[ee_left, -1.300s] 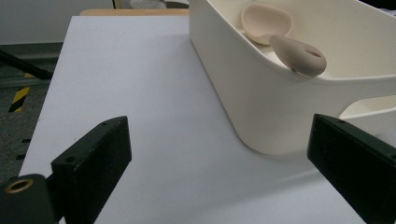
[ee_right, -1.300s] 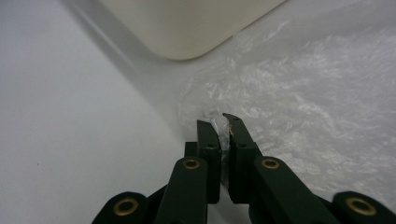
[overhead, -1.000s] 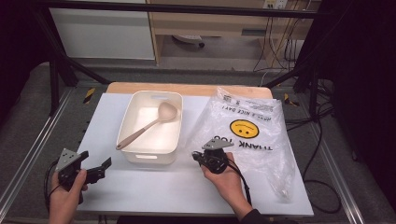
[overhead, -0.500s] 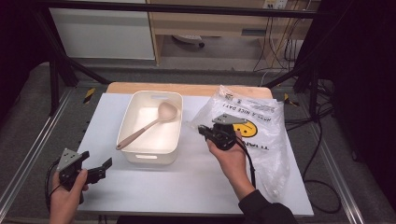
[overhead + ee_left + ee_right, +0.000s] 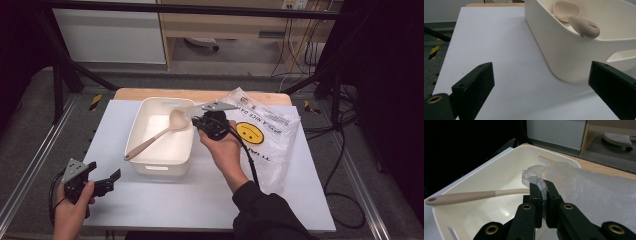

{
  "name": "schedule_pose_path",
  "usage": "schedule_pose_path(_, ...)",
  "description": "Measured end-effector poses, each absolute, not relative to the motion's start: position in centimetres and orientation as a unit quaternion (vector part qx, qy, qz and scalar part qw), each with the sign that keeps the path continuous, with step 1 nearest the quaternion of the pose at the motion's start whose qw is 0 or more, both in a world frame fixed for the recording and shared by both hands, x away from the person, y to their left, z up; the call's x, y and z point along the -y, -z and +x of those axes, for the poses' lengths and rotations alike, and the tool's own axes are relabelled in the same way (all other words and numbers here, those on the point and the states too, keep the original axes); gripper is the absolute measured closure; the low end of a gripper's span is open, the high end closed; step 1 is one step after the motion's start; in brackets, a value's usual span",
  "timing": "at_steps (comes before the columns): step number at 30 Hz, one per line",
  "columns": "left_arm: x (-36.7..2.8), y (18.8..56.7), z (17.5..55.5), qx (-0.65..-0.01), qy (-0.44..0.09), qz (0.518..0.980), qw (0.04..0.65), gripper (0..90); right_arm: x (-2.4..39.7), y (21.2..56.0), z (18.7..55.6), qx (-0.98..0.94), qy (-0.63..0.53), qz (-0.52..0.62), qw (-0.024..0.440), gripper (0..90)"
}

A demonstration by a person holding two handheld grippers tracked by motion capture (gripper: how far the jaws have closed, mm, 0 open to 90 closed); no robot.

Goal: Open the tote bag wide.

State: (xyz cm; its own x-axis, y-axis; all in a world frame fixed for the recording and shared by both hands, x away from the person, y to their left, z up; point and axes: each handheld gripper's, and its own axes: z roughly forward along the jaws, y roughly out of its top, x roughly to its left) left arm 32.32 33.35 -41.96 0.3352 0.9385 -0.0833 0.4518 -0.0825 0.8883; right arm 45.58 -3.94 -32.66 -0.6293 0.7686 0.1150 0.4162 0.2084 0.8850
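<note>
My right gripper [image 5: 198, 120] is raised over the right rim of the cream tub [image 5: 150, 166], shut on a crumpled corner of the clear plastic bag [image 5: 270, 135] with a yellow smiley print. In the right gripper view the jaws [image 5: 543, 192] pinch the bag [image 5: 586, 187] above the tub [image 5: 499, 172]. A beige spoon [image 5: 152, 141] lies slanted inside the tub, its handle end on the front rim [image 5: 584, 27]. My left gripper [image 5: 106, 170] rests low at the table's front left, open with nothing between the jaws [image 5: 541, 87], facing the tub's wall [image 5: 564, 50].
The white tabletop [image 5: 200, 200] has free room in front of the tub and at its left. The rest of the bag trails over the right half of the table. A black cable [image 5: 250, 160] runs from the right gripper along the forearm.
My right gripper has risen and moved back and left from the table's middle to the tub's right rim, dragging the bag's corner up with it. The left gripper has stayed still.
</note>
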Motion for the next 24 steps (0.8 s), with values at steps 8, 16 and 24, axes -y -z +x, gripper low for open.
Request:
schedule_pose_path(8, -33.4, 41.9, 32.3, -0.507, -0.27, 0.684, 0.45, 6.1, 0.5, 32.9, 47.6, -0.773, -0.477, 0.386, 0.162, 79.3)
schedule_pose_path(16, -33.5, 41.9, 32.3, -0.509, -0.271, 0.682, 0.45, 6.1, 1.4, 33.2, 46.5, -0.779, -0.471, 0.382, 0.159, 35.8)
schedule_pose_path(24, -33.5, 42.0, 32.3, -0.51, -0.272, 0.683, 0.447, 6.1, 3.4, 33.7, 45.6, -0.785, -0.463, 0.378, 0.162, 17.2)
